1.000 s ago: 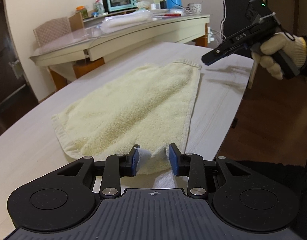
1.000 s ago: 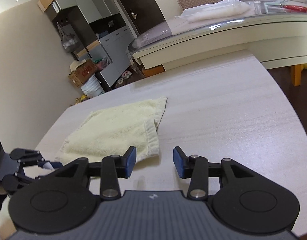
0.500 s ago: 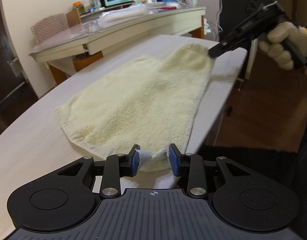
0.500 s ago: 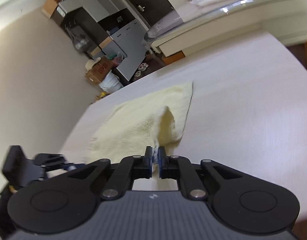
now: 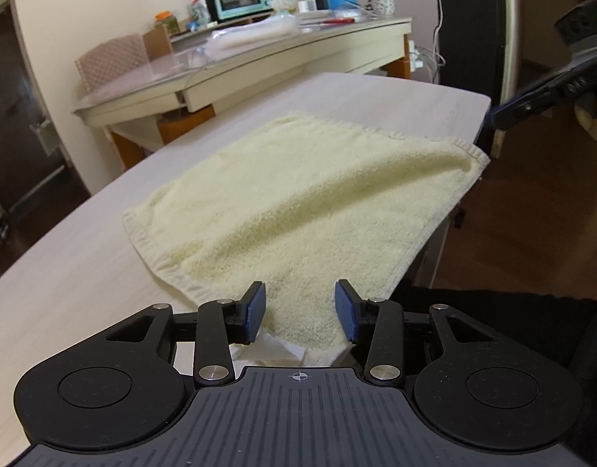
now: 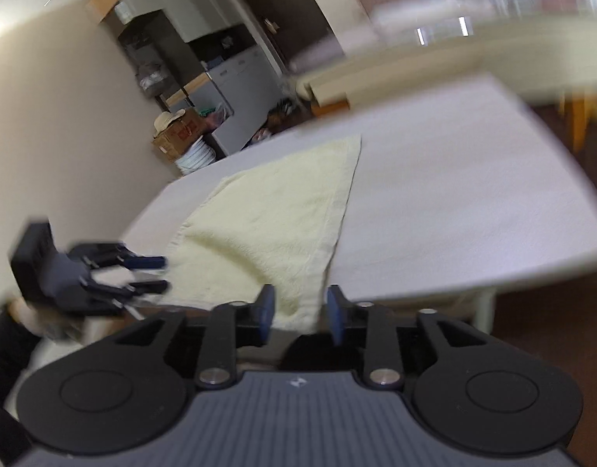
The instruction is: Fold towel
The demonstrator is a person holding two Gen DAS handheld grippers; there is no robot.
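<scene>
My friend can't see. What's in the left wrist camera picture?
A fluffy pale yellow towel lies spread on a whitish table, one side overhanging its edge. The black left gripper is opening, towel corner lying between its blue pads untouched.

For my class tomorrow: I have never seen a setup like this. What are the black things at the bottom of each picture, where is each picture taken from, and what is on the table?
There is no robot here. A person holds a two-fingered tool in each hand, and each tool carries a wide-angle camera looking forward along its fingers.

One picture comes from the left tool; its blue pads stand apart and are opening, with a corner of the towel lying between them, not pinched. The right tool shows at that picture's right edge, held by a gloved hand.

The other picture, blurred, comes from the right tool, which is also opening with a towel corner between its pads, not pinched.

On the pale table lies a cream-yellow towel, spread out, with its near corners reaching past the table's edge. The task is to fold it. Neither tool holds anything firmly now.
</scene>
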